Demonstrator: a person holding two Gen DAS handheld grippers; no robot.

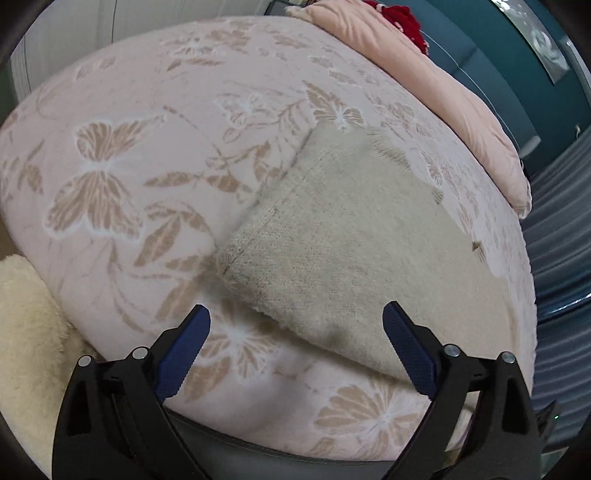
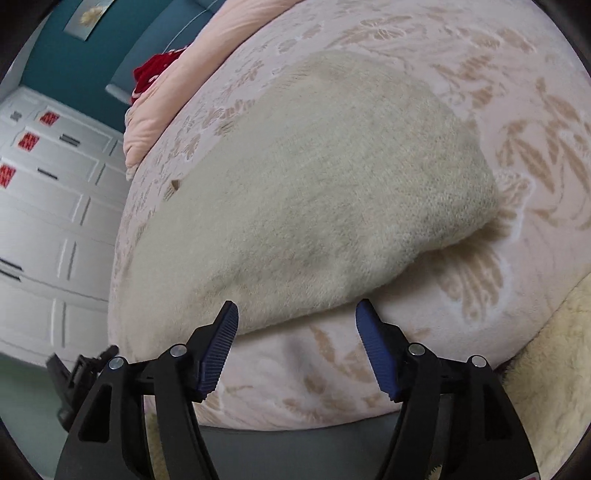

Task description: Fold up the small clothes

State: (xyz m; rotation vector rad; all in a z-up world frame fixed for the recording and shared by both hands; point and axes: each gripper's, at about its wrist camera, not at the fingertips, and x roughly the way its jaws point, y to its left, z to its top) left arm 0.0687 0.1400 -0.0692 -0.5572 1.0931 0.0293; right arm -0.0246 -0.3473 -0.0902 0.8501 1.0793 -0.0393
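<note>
A fuzzy beige garment lies folded flat on a pink bedspread patterned with butterflies and flowers. My left gripper hovers just above the garment's near corner with its blue-padded jaws wide apart and nothing between them. In the right wrist view the same garment fills the middle. Over its near folded edge my right gripper stands open, its pads clear of the fabric.
A fluffy cream item lies at the bed's near edge. A pink pillow and a red cloth lie at the head of the bed. White cabinet doors and a teal wall stand beyond the bed.
</note>
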